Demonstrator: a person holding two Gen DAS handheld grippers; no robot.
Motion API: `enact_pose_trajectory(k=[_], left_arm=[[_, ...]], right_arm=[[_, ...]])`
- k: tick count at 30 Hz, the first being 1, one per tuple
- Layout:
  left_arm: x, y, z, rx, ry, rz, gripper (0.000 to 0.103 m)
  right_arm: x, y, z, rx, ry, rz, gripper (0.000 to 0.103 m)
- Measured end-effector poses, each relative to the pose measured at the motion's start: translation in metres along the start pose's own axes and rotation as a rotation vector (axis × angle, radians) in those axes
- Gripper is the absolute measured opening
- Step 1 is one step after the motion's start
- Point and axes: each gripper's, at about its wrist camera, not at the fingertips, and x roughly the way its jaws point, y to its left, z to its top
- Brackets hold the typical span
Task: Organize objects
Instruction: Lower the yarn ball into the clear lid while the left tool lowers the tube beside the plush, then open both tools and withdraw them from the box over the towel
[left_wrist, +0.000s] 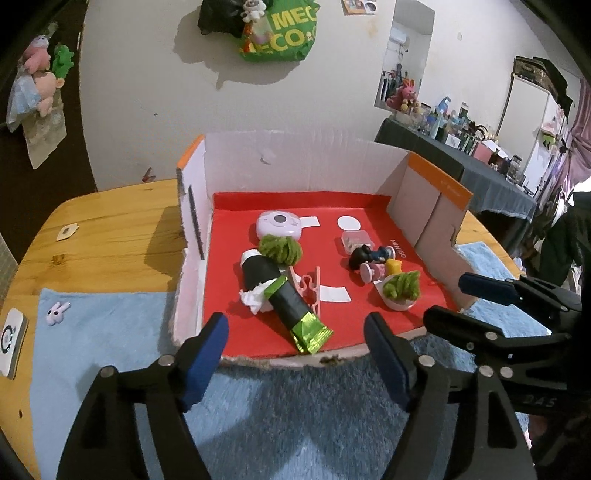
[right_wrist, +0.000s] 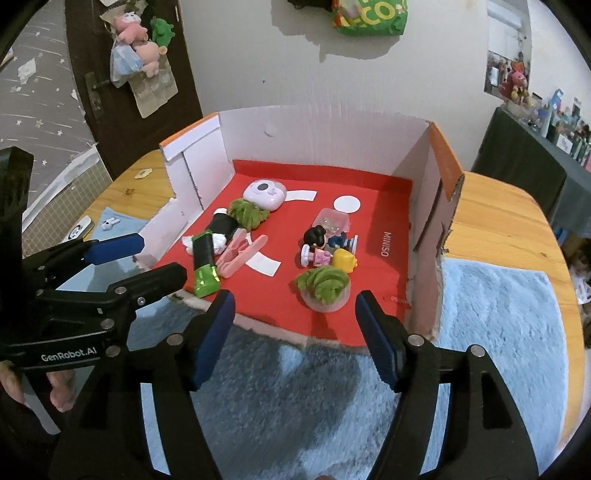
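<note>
Both the left gripper (left_wrist: 295, 354) and right gripper (right_wrist: 295, 334) are held with jaws spread and empty before the cardboard box (left_wrist: 436, 206), where the snack packet (left_wrist: 291, 314) is laid.

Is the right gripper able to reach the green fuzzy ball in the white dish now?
Probably yes. The right gripper is open and empty, and the green fuzzy ball sits near the box's open front edge with nothing between them.
</note>
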Motion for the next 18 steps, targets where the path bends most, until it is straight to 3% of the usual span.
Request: enact_pose_trajectory(k=[6,12,18], left_arm=[[-0.02,0.0,-0.011,-0.003,-0.046,0.04,0.103],[-0.03,0.001,-0.022,-0.02,-0.053,0.029,0.103],[-0.031,0.0,-0.038,-0.014,-0.045,0.104,0.103]], right_arm=[[-0.012,0.006,-0.011,0.003,-0.01,-0.01,0.069],[-0.022,0.009,-0.023,0.014,-0.017,-0.016,0.069],[-0.022,0.008,-0.039,0.033,-0.005,-0.015,0.07]])
